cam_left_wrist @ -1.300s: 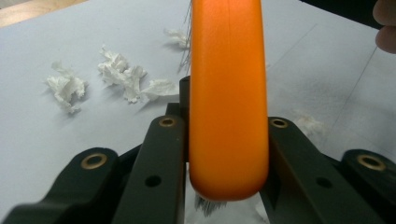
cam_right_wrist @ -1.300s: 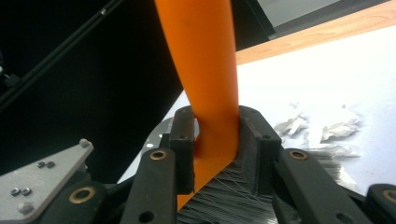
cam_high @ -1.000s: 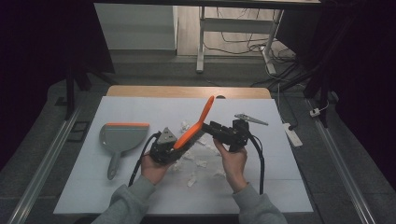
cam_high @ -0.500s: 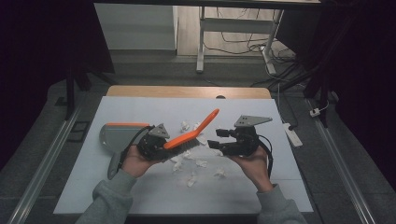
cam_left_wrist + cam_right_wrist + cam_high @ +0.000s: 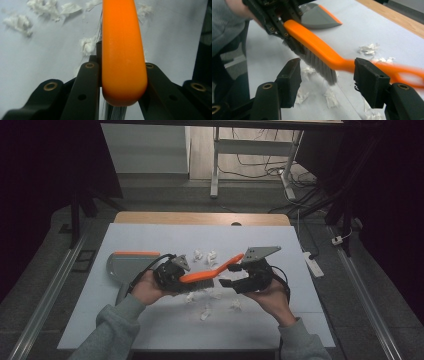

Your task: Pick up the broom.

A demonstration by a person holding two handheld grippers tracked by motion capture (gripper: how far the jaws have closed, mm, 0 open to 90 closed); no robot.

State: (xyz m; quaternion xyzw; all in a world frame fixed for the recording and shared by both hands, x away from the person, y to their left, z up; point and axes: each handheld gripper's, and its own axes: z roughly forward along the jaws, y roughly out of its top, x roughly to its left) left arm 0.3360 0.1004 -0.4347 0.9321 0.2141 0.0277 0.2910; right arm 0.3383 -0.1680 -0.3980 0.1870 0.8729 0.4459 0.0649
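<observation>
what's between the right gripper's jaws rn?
The orange brush, handle and grey bristles crossing the open gap without touching either jaw of the right gripper. Paper scraps lie on the table below. Seen in the right gripper view.

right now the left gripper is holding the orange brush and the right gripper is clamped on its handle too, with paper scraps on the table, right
Not quite. The right gripper is open: in the right gripper view its fingers stand apart, and the brush passes beyond them untouched. The rest holds: the left gripper grips the brush, and paper scraps lie on the table.
</observation>
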